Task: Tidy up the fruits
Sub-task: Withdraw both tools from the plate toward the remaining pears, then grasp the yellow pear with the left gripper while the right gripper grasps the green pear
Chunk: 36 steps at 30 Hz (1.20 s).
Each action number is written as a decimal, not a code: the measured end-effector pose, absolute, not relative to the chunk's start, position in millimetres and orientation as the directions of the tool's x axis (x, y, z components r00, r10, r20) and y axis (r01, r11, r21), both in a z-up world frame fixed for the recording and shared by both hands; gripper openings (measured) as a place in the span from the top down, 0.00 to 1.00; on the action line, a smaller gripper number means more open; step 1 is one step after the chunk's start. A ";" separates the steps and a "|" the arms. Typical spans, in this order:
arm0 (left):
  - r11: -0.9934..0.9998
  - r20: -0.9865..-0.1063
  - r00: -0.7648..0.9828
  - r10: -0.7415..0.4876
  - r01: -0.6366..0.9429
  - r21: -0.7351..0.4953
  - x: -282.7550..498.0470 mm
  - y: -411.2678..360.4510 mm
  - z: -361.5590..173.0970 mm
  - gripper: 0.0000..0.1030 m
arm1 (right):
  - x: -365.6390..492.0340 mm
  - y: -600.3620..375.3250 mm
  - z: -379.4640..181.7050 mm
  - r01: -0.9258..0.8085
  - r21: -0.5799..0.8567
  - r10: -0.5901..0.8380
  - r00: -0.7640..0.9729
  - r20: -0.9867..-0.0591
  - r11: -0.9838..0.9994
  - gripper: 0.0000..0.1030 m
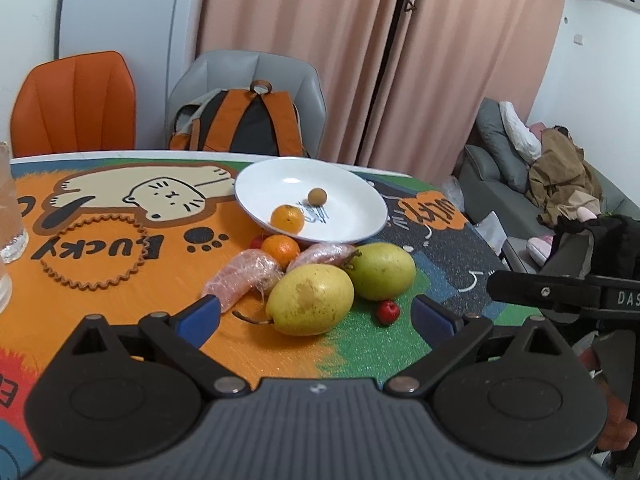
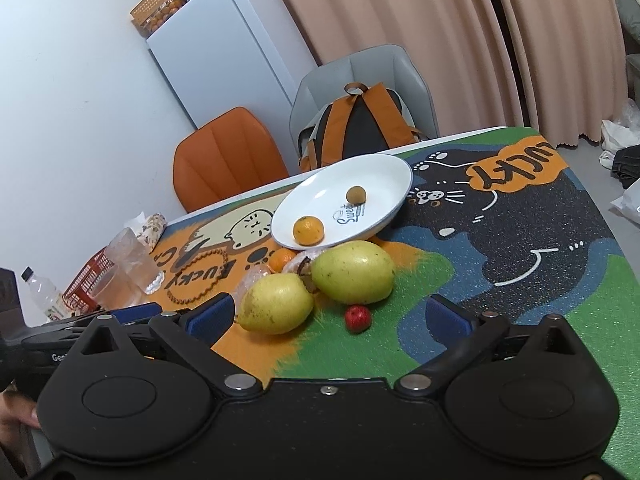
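Near the middle of both wrist views, a white plate (image 1: 352,196) sits on the cartoon-printed table mat (image 1: 120,280), with a small orange (image 1: 287,219) at its near rim and a brown round fruit (image 1: 317,196) just beyond it, the two apart. Below the plate in the frame, touching or just beside its near edge, lie a second orange (image 1: 281,249), two plastic-wrapped pink pieces (image 1: 244,278) and two large yellow-green fruits side by side: one at center (image 1: 310,300) and one to its right (image 1: 382,271). A small red fruit (image 1: 387,312) lies on the green patch of the mat just below the right-hand one. The left gripper (image 1: 316,316) has its blue-padded fingers (image 1: 200,320) spread wide on either side of the nearer yellow-green fruit, holding nothing. The right gripper (image 2: 328,316) is likewise spread wide and empty, with the red fruit (image 2: 358,319) between its fingers. At the upper left of the right view stand a white fridge (image 2: 224,40), an orange chair (image 2: 228,160) and a grey chair holding an orange-and-black backpack (image 2: 360,120). Clear glasses (image 2: 128,268), a plastic bottle (image 2: 44,296) and a red basket (image 2: 86,284) sit at the left edge.
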<state>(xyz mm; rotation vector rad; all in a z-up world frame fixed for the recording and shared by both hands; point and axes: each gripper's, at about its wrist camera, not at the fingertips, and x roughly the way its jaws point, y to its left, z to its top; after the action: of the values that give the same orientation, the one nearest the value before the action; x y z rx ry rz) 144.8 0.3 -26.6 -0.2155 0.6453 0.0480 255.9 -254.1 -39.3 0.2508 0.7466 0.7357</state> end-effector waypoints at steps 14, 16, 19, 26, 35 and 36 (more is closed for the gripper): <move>0.970 -0.614 0.789 -0.022 -0.131 -0.204 167.2 5.0 -48.1 0.03 | 266.7 -256.0 -56.1 -0.518 0.448 0.682 0.491 -0.541 0.729 0.00; 0.969 -0.615 0.788 -0.019 -0.136 -0.204 172.3 6.3 -50.4 0.03 | 269.1 -254.7 -58.9 -0.520 0.447 0.683 0.489 -0.542 0.727 0.00; 0.968 -0.624 0.781 -0.019 -0.141 -0.207 181.2 7.2 -54.6 0.03 | 273.1 -253.2 -63.8 -0.521 0.445 0.683 0.491 -0.541 0.728 0.01; 0.979 -0.614 0.789 0.008 -0.132 -0.157 196.5 -1.0 -61.2 0.05 | 283.5 -251.6 -76.0 -0.513 0.456 0.684 0.485 -0.545 0.727 0.08; 0.975 -0.644 0.765 -0.011 -0.134 -0.175 214.9 -2.1 -72.5 0.09 | 298.6 -248.9 -85.4 -0.503 0.478 0.693 0.468 -0.549 0.720 0.17; 0.975 -0.647 0.763 -0.014 -0.133 -0.179 217.0 -2.5 -73.9 0.10 | 300.3 -248.6 -86.0 -0.502 0.481 0.694 0.467 -0.548 0.718 0.18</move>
<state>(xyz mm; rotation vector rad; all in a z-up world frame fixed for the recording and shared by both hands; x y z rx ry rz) 217.0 -2.5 -73.9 -0.2199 0.7018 0.0653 300.3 -248.6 -86.0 0.2680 0.7938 0.7443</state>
